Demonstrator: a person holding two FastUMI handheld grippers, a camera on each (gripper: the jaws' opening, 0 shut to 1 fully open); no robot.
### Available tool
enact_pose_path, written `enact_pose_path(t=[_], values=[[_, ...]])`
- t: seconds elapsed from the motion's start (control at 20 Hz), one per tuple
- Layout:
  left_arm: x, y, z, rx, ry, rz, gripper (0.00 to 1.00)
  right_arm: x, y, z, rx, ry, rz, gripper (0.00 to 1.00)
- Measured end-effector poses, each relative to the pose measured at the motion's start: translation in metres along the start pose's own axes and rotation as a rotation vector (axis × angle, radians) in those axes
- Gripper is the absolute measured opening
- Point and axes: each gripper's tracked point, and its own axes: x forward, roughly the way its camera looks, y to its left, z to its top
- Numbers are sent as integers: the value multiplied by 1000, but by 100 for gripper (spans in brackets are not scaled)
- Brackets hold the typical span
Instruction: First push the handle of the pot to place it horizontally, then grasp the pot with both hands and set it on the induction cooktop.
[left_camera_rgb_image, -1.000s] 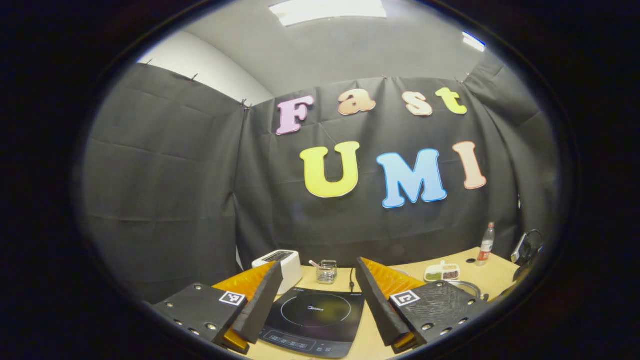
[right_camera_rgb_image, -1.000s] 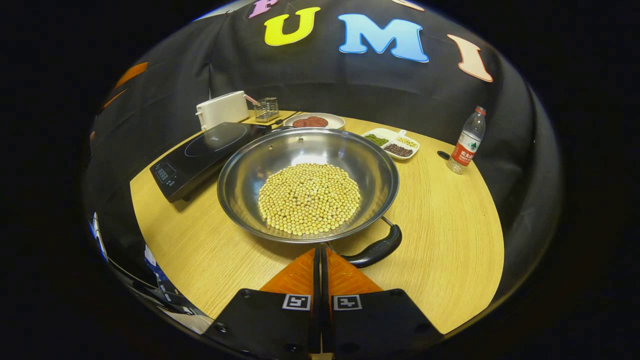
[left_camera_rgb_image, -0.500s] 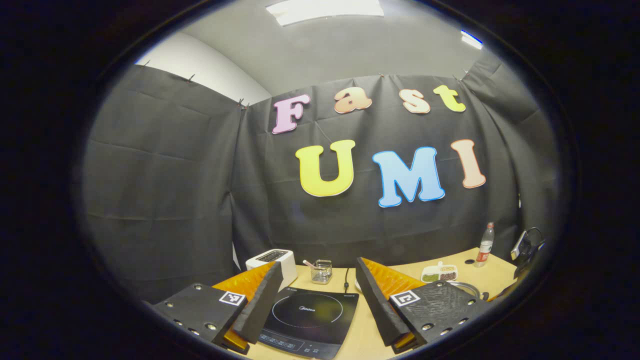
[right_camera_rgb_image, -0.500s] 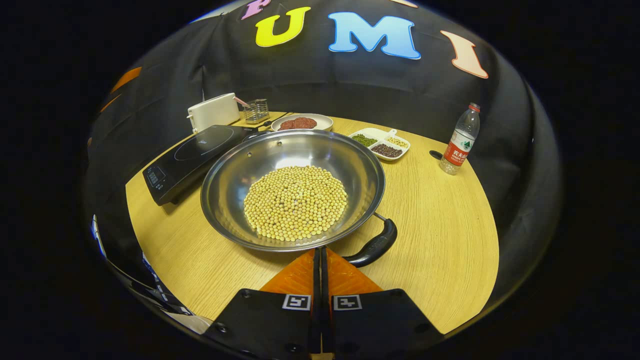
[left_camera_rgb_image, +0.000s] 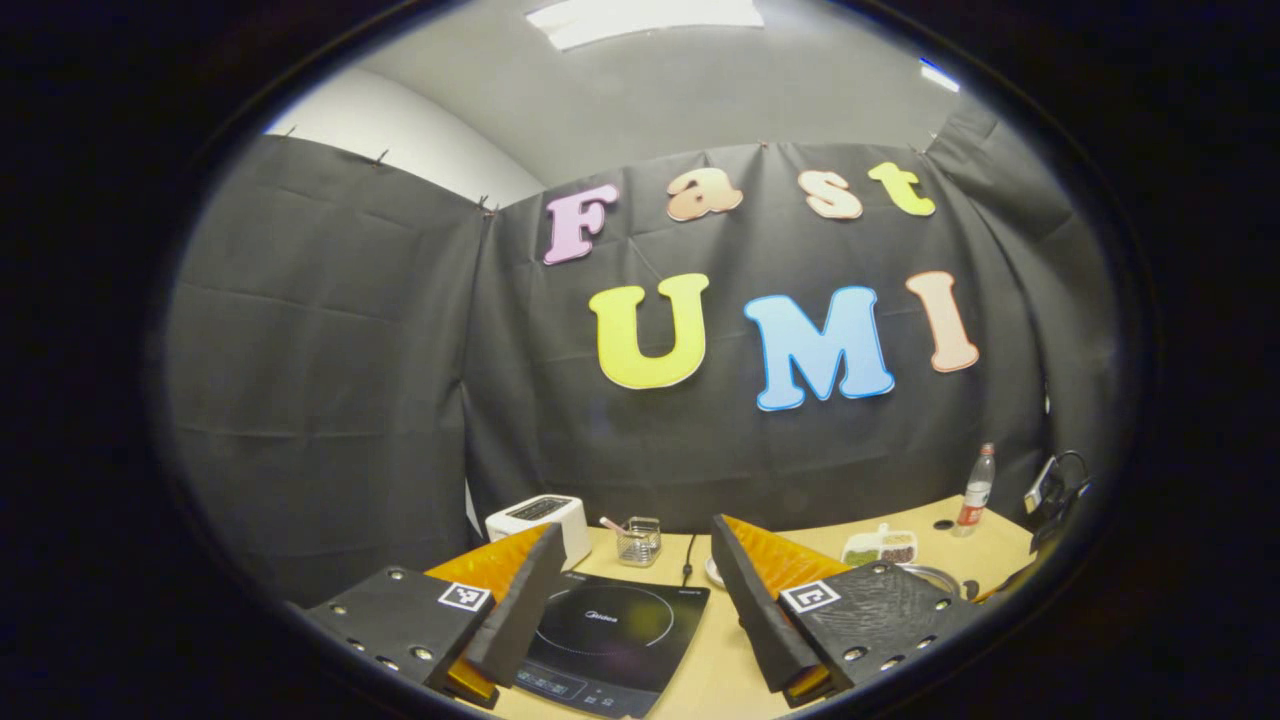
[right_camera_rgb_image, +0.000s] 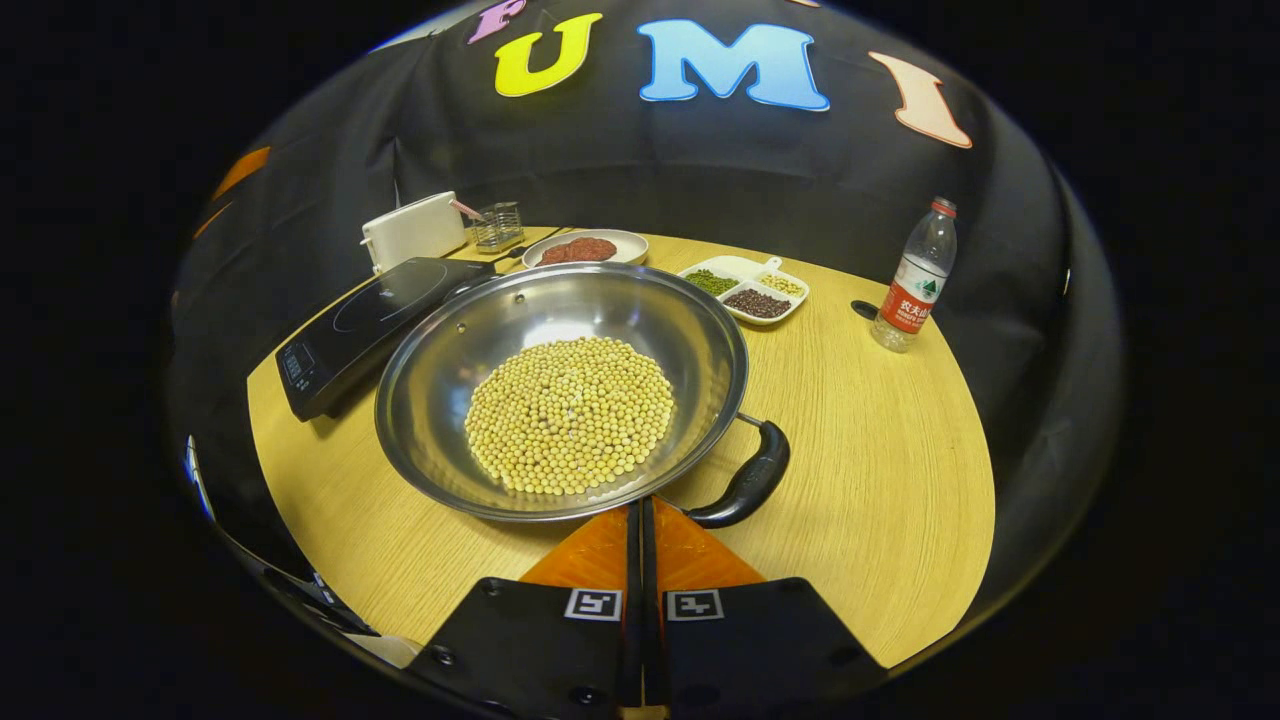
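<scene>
Right gripper (right_camera_rgb_image: 640, 520) pressed closed, empty, tips bottom centre just beside pot handle (right_camera_rgb_image: 748, 484); soybean pot (right_camera_rgb_image: 560, 385) mid-frame on table beside induction cooktop (right_camera_rgb_image: 365, 315); left gripper (left_camera_rgb_image: 635, 590) spread wide; push step underway, two-handed lift pending.

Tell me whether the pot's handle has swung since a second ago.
Yes. In the right gripper view the handle has swung counterclockwise around the pot, toward the bottle, pushed by the shut right tongs.

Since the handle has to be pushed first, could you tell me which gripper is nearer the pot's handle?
Right. The right gripper, shut, sits just beside the pot handle. The left gripper, open, hovers above the induction cooktop.
</scene>
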Motion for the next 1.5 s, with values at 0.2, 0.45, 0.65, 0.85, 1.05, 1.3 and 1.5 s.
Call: enact_pose_path(t=[0.2,0.45,0.65,0.85,1.05,1.3,1.5], values=[[3,-16,-5,2,14,6,89,8,-12,6,52,-8,4,2],[3,-36,-7,32,11,2,89,13,-26,15,86,-31,-6,2],[9,-47,-16,29,23,-21,89,19,-35,23,127,-56,-31,2],[20,-52,-29,11,43,-48,88,25,-40,27,154,-65,-64,2],[40,-55,-42,9,57,-101,87,27,-44,32,191,-78,-104,2],[63,-56,-59,2,80,-164,90,5,-49,58,234,-179,-172,19],[81,-65,-82,-7,116,-233,89,-14,-46,85,272,-284,-203,98]])
